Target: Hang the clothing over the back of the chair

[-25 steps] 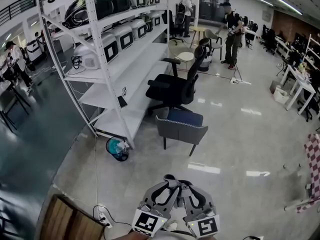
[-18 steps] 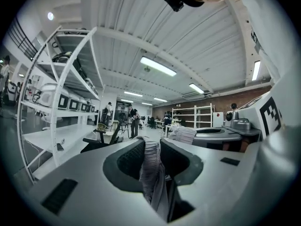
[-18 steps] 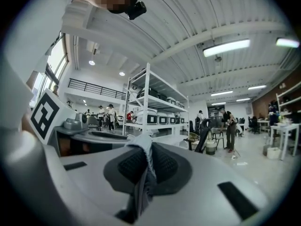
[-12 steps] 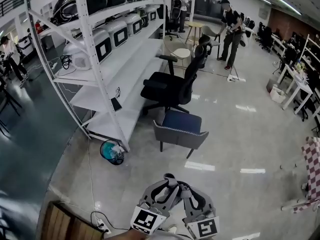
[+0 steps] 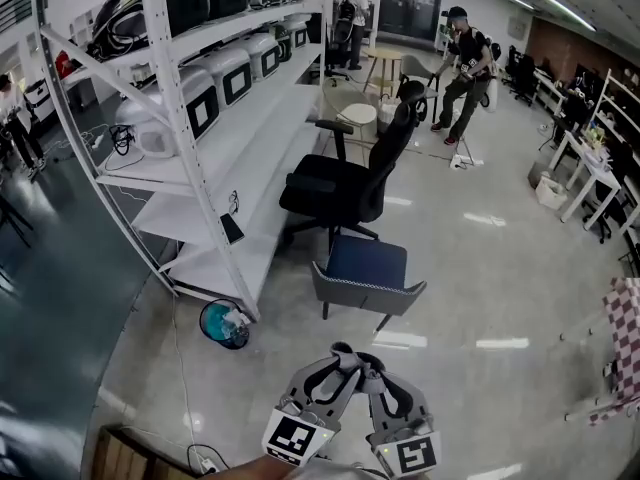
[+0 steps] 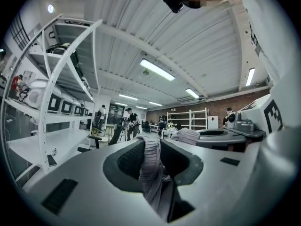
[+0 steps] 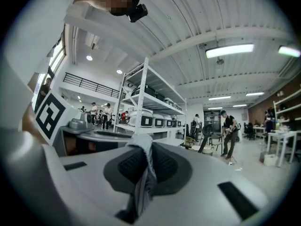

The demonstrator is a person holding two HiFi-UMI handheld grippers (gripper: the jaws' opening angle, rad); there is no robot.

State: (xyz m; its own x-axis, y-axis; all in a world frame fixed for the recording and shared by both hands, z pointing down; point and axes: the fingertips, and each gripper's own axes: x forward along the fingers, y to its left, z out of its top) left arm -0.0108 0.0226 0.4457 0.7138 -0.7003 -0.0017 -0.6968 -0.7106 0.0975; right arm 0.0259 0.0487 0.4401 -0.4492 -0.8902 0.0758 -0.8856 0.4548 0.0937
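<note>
In the head view both grippers are held side by side at the bottom centre, pointing toward the chairs. The left gripper [image 5: 338, 358] and right gripper [image 5: 368, 362] each pinch a bunch of grey clothing [image 5: 347, 352]. In the left gripper view the left gripper [image 6: 151, 147] is shut on ribbed grey fabric [image 6: 151, 173]. The right gripper [image 7: 143, 157] is likewise shut on a fold of the grey fabric [image 7: 143, 173]. Ahead on the floor stands a grey armchair with a blue seat [image 5: 366, 268], its low back toward me. A black office chair [image 5: 345, 183] is behind it.
A tall white shelving rack [image 5: 200, 118] with boxy machines runs along the left. A teal bin [image 5: 222, 323] sits at its foot, with a cable and power strip [image 5: 205, 461] nearby. A person [image 5: 462, 68] stands far back. Checkered cloth [image 5: 625, 338] hangs at the right edge.
The view has advanced toward the two chairs, which look nearer and larger, and the rack has slid left. Both grippers keep the same hold on the clothing.
</note>
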